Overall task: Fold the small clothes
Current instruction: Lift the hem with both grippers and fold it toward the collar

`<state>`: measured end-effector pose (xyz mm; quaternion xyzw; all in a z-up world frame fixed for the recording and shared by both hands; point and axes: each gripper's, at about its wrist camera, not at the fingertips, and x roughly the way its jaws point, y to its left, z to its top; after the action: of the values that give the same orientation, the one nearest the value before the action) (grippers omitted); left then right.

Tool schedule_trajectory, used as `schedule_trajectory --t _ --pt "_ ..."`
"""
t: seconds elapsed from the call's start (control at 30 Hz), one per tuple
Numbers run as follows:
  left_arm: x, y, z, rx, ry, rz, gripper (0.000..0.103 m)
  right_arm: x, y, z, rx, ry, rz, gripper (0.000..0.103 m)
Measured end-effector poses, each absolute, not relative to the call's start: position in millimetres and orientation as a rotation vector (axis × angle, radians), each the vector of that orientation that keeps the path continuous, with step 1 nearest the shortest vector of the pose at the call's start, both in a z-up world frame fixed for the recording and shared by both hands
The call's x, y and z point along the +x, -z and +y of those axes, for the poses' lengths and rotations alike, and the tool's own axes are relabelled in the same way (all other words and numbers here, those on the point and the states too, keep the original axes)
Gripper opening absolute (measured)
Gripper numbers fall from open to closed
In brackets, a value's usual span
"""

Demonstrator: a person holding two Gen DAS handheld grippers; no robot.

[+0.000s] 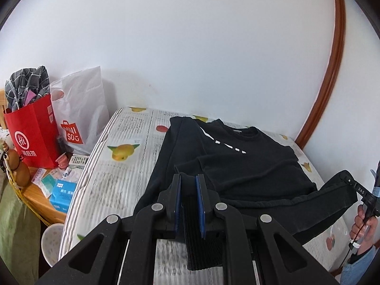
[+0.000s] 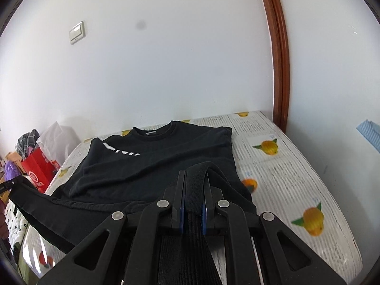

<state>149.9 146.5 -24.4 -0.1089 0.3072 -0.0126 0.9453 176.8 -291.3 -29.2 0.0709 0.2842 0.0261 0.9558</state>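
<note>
A black sweatshirt (image 1: 237, 156) lies flat on the bed (image 1: 114, 166), collar toward the wall edge. The left gripper (image 1: 188, 178) clamps one corner of its ribbed hem, and the right gripper (image 2: 194, 178) clamps the other, the hem stretched between them above the bed's near edge.

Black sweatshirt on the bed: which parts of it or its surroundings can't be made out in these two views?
- Black sweatshirt white chest lettering: left wrist view, sleeve folded over it; unreadable.
- Hem: both views, cut off behind the left gripper and right gripper, both shut on it.
- Bedspread newspaper print: blurred.
- Nightstand items: left wrist view, labels too small.
- Person's hand: cut by frame edge.
</note>
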Motion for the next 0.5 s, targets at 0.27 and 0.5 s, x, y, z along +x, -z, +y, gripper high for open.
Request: schedule_trajectory --t 0.27,0.5 --pt "207 32 141 -0.189 -0.023 0.666 0.012 244 39 -284 0.133 -0.061 0.617 0.010" --pt "254 51 138 -0.162 -0.051 0.711 0.012 291 58 -284 0.137 -0.056 0.661 0.010"
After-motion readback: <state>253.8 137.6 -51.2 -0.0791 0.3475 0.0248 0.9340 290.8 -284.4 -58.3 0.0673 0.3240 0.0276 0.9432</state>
